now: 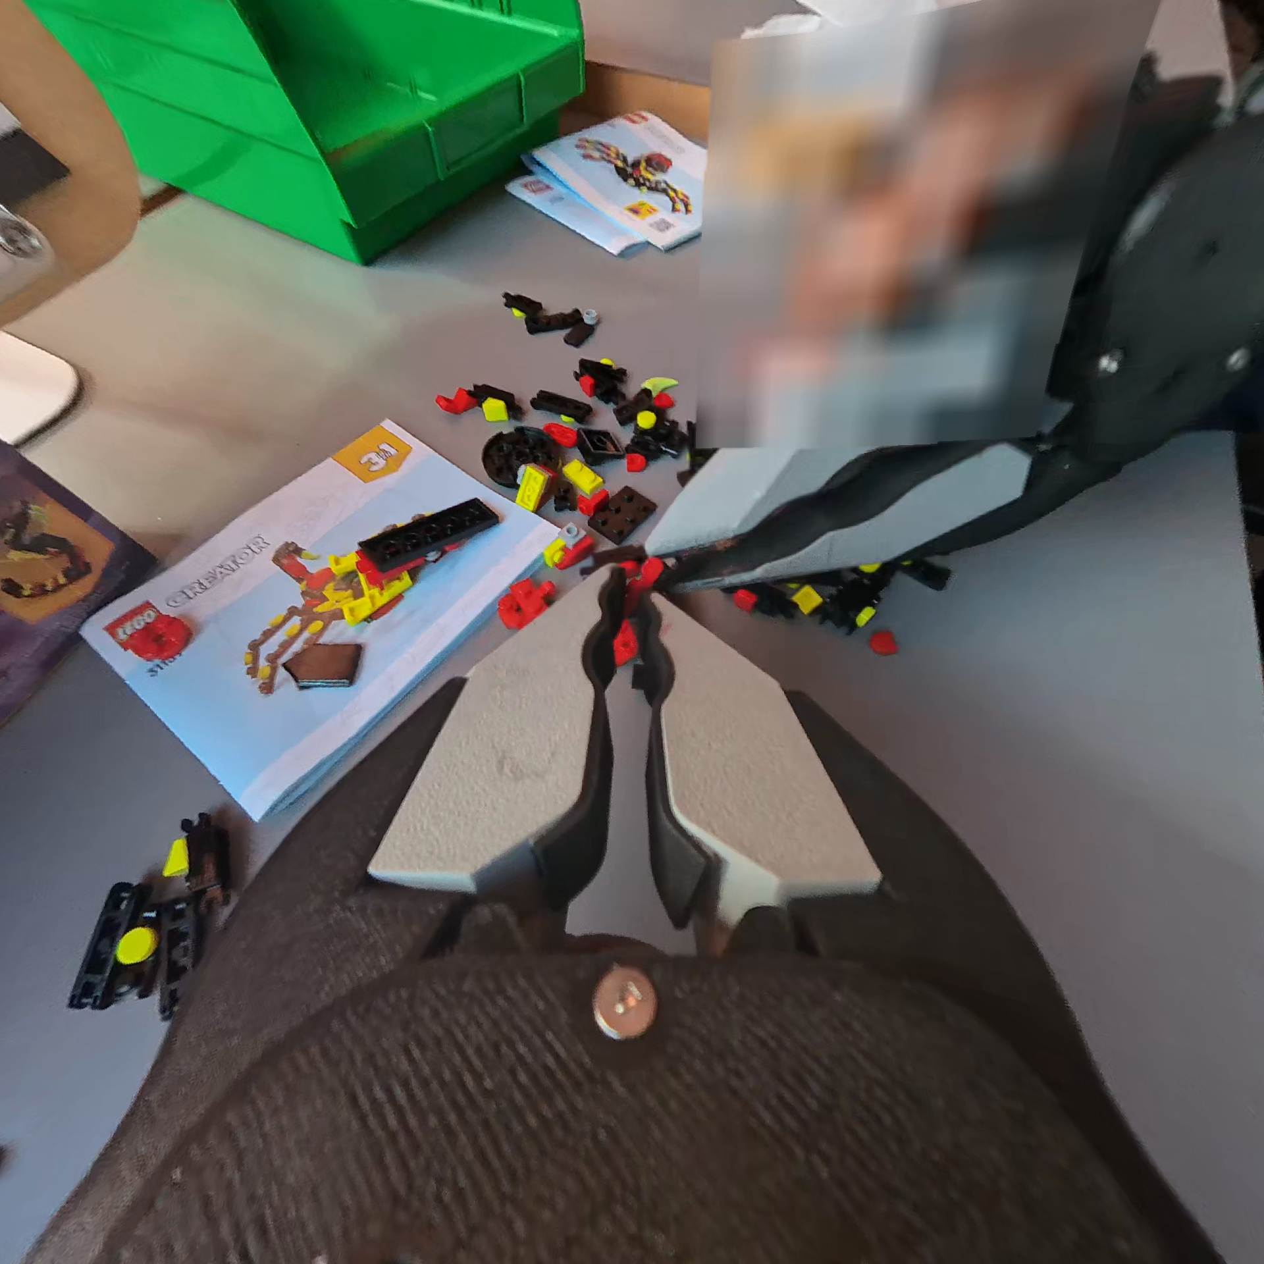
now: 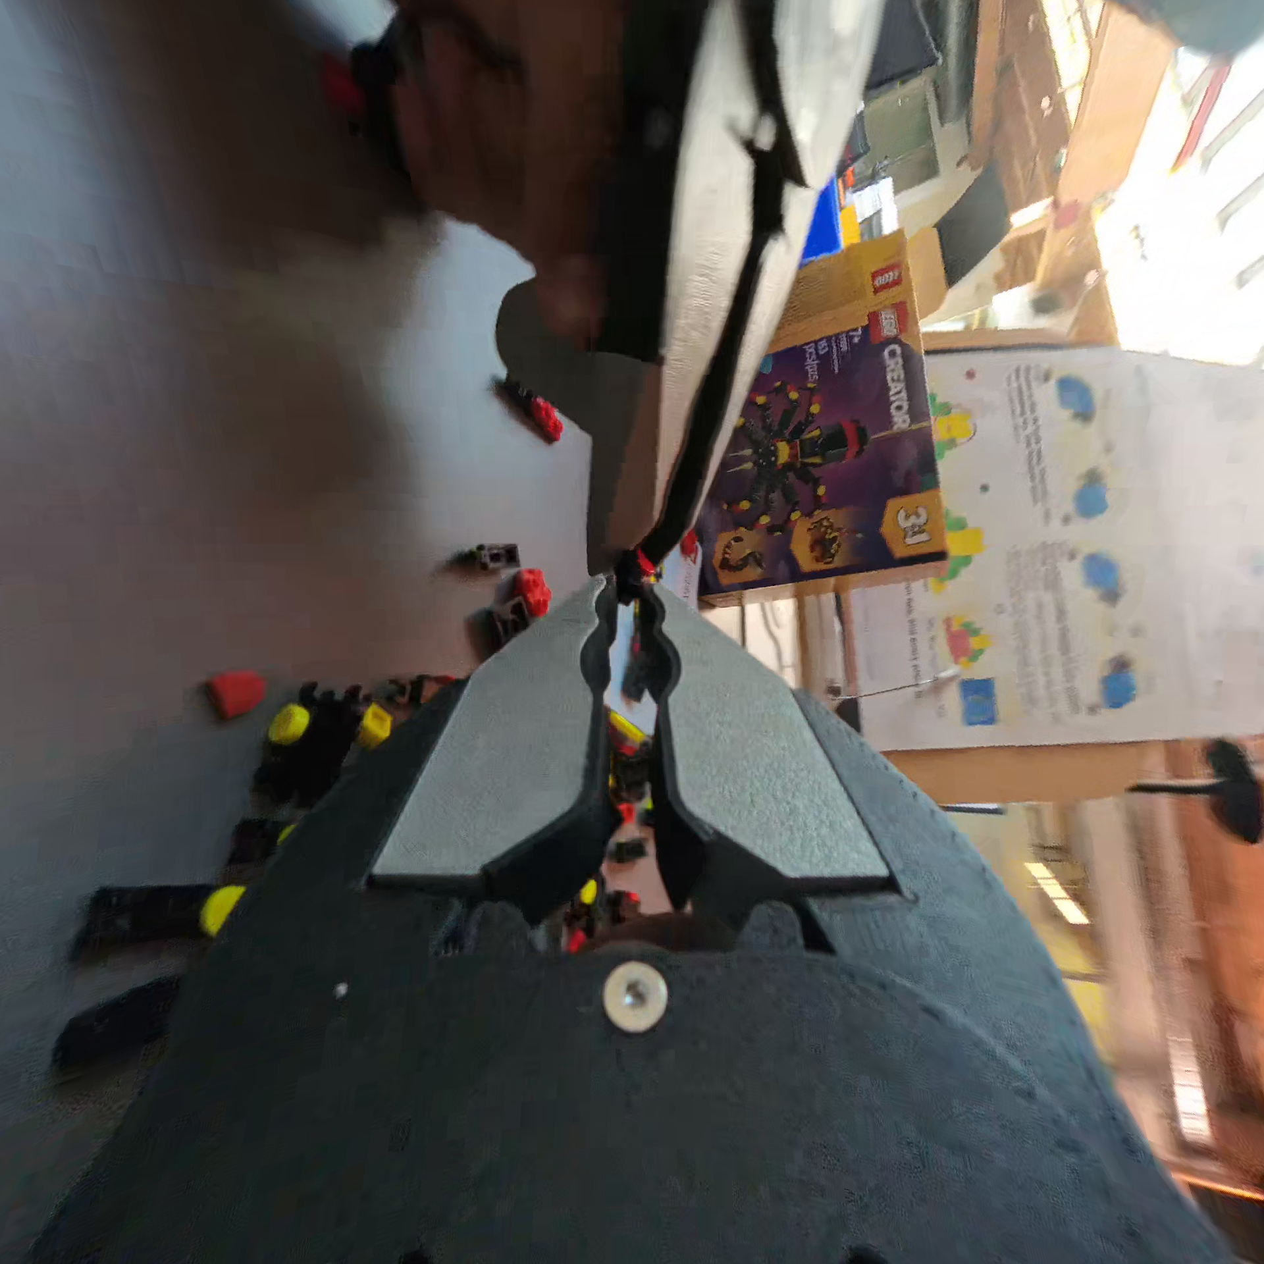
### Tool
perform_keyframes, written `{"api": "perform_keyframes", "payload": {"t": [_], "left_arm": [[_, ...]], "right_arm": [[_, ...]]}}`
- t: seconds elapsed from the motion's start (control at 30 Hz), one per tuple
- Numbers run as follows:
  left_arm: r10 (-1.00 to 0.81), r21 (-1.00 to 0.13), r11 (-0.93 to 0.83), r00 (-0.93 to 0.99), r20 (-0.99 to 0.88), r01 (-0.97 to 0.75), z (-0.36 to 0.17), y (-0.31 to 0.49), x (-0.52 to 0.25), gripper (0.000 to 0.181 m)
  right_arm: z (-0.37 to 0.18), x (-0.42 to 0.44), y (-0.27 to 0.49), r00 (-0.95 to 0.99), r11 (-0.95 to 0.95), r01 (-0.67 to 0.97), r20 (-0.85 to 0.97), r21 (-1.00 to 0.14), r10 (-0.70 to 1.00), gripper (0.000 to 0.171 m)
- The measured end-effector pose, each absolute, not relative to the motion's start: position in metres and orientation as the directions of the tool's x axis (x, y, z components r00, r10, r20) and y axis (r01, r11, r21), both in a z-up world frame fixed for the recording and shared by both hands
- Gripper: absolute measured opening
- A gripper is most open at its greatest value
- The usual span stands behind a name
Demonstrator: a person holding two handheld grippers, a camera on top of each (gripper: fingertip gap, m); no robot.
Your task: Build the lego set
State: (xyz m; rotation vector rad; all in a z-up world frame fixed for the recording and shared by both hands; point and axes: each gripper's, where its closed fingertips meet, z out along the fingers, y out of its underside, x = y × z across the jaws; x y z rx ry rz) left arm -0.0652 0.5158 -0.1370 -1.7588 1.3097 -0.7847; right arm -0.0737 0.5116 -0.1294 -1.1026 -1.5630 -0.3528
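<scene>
A: Grey table [image 1: 1026,718], green bin [image 1: 328,123] at the far left, booklet [image 1: 321,615] lying left of the loose bricks [image 1: 581,438].

B: And the grippers?

A: Left gripper [image 1: 633,615] is clenched on a small red-and-black piece [image 1: 626,639]. Right gripper [image 2: 633,615] comes in from the right, pinching the same piece [image 2: 636,568] at its tip, so the two meet tip to tip above the table.

B: Anything else?

A: More bricks under the right gripper [image 1: 821,602], a small black build [image 1: 137,937] near left, and the box [image 2: 821,444] standing behind.
</scene>
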Motion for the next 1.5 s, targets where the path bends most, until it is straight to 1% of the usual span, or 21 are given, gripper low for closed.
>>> {"api": "perform_keyframes", "payload": {"t": [0.03,0.1,0.2,0.23,0.27,0.3,0.33,0.37,0.43,0.5,0.57,0.63,0.67,0.73,0.83,0.93,1.03,1.07,1.13,1.3,1.5], "left_arm": [[-0.963,-0.864,-0.166,0.266,0.039,-0.475,-0.138,0.515,-0.065,0.000],[-0.971,-0.848,-0.147,0.238,0.025,-0.509,-0.143,0.511,-0.063,0.000],[-0.972,-0.784,-0.029,0.200,-0.122,-0.620,-0.158,0.507,-0.061,0.000],[-0.953,-0.817,0.019,0.237,-0.189,-0.576,-0.148,0.516,-0.058,0.000],[-0.957,-0.838,-0.036,0.260,-0.129,-0.544,-0.142,0.522,-0.059,0.001],[-0.963,-0.848,-0.101,0.264,-0.047,-0.520,-0.142,0.526,-0.060,0.000],[-0.966,-0.839,-0.113,0.258,-0.034,-0.533,-0.146,0.530,-0.065,0.001],[-0.968,-0.839,-0.088,0.244,-0.054,-0.537,-0.145,0.530,-0.068,0.001],[-0.963,-0.843,-0.055,0.251,-0.097,-0.535,-0.143,0.531,-0.073,0.001],[-0.952,-0.835,-0.028,0.270,-0.146,-0.550,-0.144,0.537,-0.078,0.001],[-0.943,-0.799,-0.023,0.279,-0.183,-0.601,-0.153,0.543,-0.082,0.001],[-0.944,-0.781,-0.027,0.273,-0.185,-0.624,-0.157,0.544,-0.083,0.002],[-0.942,-0.778,-0.022,0.273,-0.193,-0.628,-0.158,0.545,-0.083,0.001],[-0.942,-0.764,-0.014,0.264,-0.206,-0.645,-0.161,0.545,-0.084,0.001],[-0.965,-0.786,-0.045,0.229,-0.124,-0.617,-0.159,0.538,-0.083,0.001],[-0.975,-0.815,-0.100,0.218,-0.033,-0.571,-0.153,0.536,-0.086,0.004],[-0.975,-0.807,-0.018,0.188,-0.116,-0.590,-0.153,0.536,-0.089,0.031],[-0.968,-0.788,0.031,0.178,-0.176,-0.615,-0.155,0.537,-0.091,0.038],[-0.946,-0.761,0.091,0.182,-0.267,-0.643,-0.155,0.543,-0.095,0.044],[-0.949,-0.840,0.019,0.255,-0.187,-0.542,-0.129,0.551,-0.103,0.036],[-0.930,-0.828,0.034,0.286,-0.232,-0.560,-0.131,0.559,-0.112,0.030]], "right_arm": [[-0.131,-0.073,0.511,0.016,0.534,0.804,0.908,-0.262,0.420,0.003],[-0.136,-0.071,0.507,-0.072,0.558,0.806,0.902,-0.199,0.425,0.003],[-0.157,-0.069,0.497,-0.262,0.627,0.777,0.878,-0.054,0.401,0.002],[-0.173,-0.079,0.477,-0.357,0.708,0.704,0.840,-0.046,0.409,0.000],[-0.172,-0.092,0.466,-0.362,0.745,0.667,0.865,-0.021,0.349,0.002],[-0.167,-0.097,0.466,-0.413,0.755,0.650,0.873,0.082,0.260,0.001],[-0.147,-0.100,0.477,-0.372,0.734,0.667,0.911,0.128,0.179,0.001],[-0.129,-0.098,0.489,-0.297,0.720,0.689,0.937,0.077,0.184,0.001],[-0.118,-0.086,0.504,-0.198,0.691,0.718,0.929,-0.079,0.311,0.001],[-0.113,-0.076,0.517,-0.135,0.688,0.721,0.960,-0.076,0.246,0.001],[-0.124,-0.066,0.533,-0.074,0.649,0.752,0.963,-0.115,0.257,0.001],[-0.128,-0.057,0.546,-0.062,0.627,0.773,0.974,-0.091,0.218,0.002],[-0.127,-0.054,0.549,-0.036,0.627,0.771,0.975,-0.112,0.218,0.002],[-0.126,-0.051,0.555,0.042,0.595,0.774,0.954,-0.218,0.296,0.002],[-0.121,-0.053,0.555,0.148,0.549,0.729,0.878,-0.408,0.456,0.003],[-0.115,-0.050,0.553,0.214,0.489,0.685,0.790,-0.540,0.574,0.009],[-0.131,-0.048,0.541,0.190,0.376,0.661,0.630,-0.649,0.753,0.018],[-0.134,-0.044,0.542,0.201,0.345,0.666,0.604,-0.661,0.771,0.023],[-0.135,-0.037,0.544,0.213,0.314,0.675,0.584,-0.668,0.783,0.021],[-0.104,-0.018,0.550,0.353,0.227,0.561,0.478,-0.796,0.805,0.015],[-0.070,0.021,0.563,0.523,0.129,0.365,0.318,-0.922,0.791,0.017]]}}
